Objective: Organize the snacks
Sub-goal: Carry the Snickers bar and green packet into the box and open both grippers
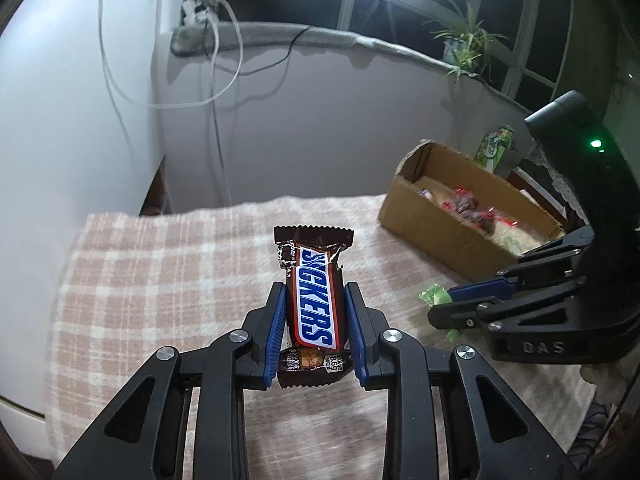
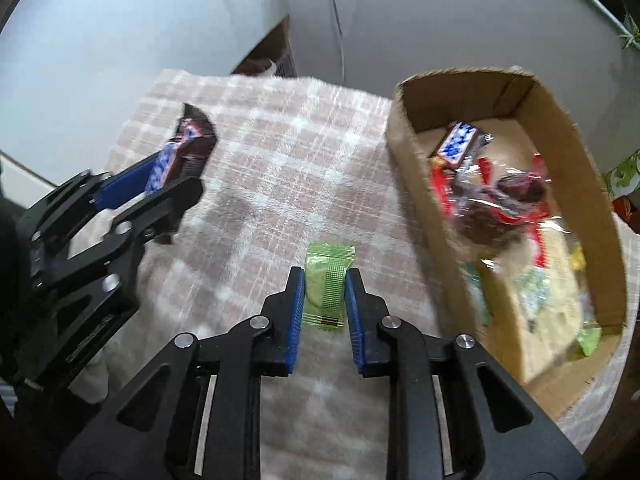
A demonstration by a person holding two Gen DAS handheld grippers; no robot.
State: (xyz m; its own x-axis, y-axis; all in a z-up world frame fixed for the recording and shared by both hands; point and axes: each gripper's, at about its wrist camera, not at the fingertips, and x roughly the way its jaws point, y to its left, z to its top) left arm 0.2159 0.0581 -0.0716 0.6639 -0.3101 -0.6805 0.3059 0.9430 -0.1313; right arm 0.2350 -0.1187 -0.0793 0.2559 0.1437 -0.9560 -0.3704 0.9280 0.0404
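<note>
My left gripper [image 1: 314, 292] is shut on a brown Snickers bar [image 1: 314, 304] and holds it above the pink checked cloth [image 1: 160, 280]. It also shows in the right wrist view [image 2: 176, 176] with the bar [image 2: 188, 148]. My right gripper [image 2: 323, 280] is shut on a small green candy packet [image 2: 326, 288] over the cloth [image 2: 280, 152]. In the left wrist view the right gripper [image 1: 440, 302] shows at the right with the green packet [image 1: 434, 294]. An open cardboard box [image 2: 404, 148] at the right holds another Snickers [image 2: 456, 146] and several wrapped snacks [image 2: 500, 200].
The box [image 1: 424, 220] stands at the table's far right. A green carton [image 1: 494, 146] stands behind it. A wall with hanging cables [image 1: 216, 80] is behind the table. A plant [image 1: 460, 48] sits on the window ledge.
</note>
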